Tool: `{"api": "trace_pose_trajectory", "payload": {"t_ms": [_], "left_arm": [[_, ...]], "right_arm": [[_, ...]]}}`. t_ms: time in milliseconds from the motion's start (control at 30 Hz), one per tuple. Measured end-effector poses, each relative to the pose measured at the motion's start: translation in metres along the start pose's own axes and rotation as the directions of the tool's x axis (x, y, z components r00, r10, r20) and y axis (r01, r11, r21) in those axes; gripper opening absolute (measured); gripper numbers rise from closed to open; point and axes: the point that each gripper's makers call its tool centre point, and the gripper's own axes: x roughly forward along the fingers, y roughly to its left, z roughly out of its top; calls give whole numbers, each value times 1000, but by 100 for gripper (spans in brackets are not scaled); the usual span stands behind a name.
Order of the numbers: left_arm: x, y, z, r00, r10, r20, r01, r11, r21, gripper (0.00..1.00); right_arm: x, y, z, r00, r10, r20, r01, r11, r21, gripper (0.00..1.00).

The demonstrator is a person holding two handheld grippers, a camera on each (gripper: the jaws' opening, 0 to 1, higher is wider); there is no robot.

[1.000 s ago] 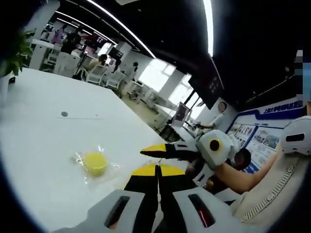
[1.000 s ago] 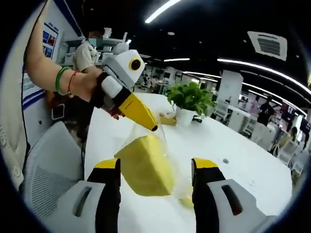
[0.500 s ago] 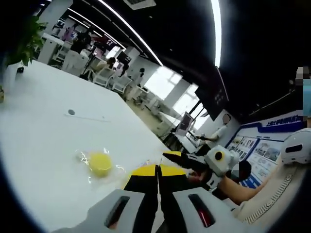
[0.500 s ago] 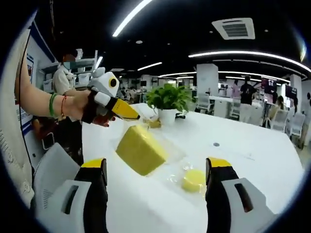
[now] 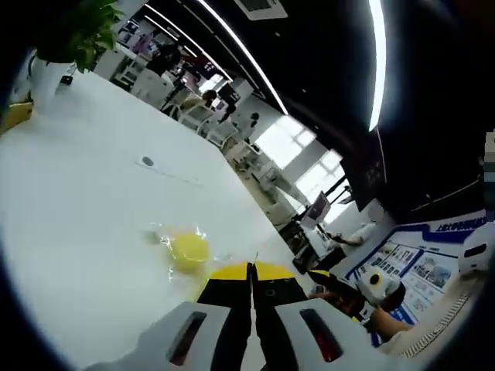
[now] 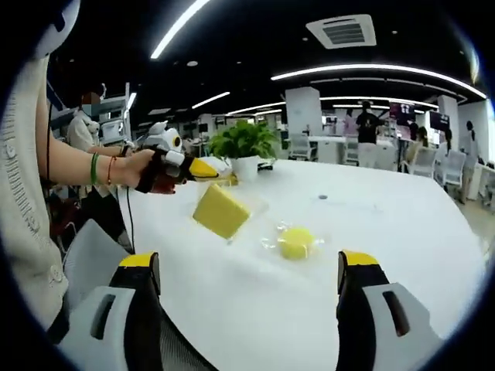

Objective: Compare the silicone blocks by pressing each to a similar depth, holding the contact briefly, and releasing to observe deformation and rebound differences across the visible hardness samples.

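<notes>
1. Plainly, the left claw point(image 6: 209, 169) holds the clear wrapper of the yellow block point(image 6: 220, 210) by its upper corner, so the block hangs tilted just above the white worktop point(image 6: 371, 224); in the left gripper view its own jaws lie pressed together with almost no gap.
2. Likely the block is held up this way so one broad face is presented for a press; that is a judgement from the tilt, not something shown.
3. Well open, the right claw point(image 6: 251, 270) has its yellow-tipped jaws standing wide with nothing between them, near the worktop's near edge and short of both samples.
4. Just beside the block, on the side away from the person's hand point(image 6: 151, 171), the round yellow sample point(image 6: 296, 242) lies flat on the worktop in its own crinkled clear wrap. It also shows in the left gripper view point(image 5: 189, 250), just ahead of the closed jaw tips.
5. Beyond the block stands a potted plant point(image 6: 245, 147), with a small yellowish item just beside its pot; it is too small to identify.
6. From the round sample outward the worktop is bare and broad, with only a small dark spot point(image 6: 322, 197) well apart from it, so there is ample room for approach.
7. The near edge lies right under the right claw, so a downward press should start farther in.
</notes>
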Motion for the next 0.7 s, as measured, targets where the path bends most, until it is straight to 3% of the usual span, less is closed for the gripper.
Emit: {"api": "trace_pose_trajectory", "payload": {"t_ms": [400,467,700], "left_arm": [[4,59,5,996,93,-6,-94,995,-21,0],[-1,66,16,995,95,29,-94,995,-45,0],[-12,106,38,988,149,52,-148,989,-24,0]], "right_arm": [[-7,-7,-16,994,-95,-45,97,994,49,84],[-8,-7,-18,993,-102,-53,105,993,51,83],[-12,-9,-28,986,-125,-106,131,990,53,81]]}}
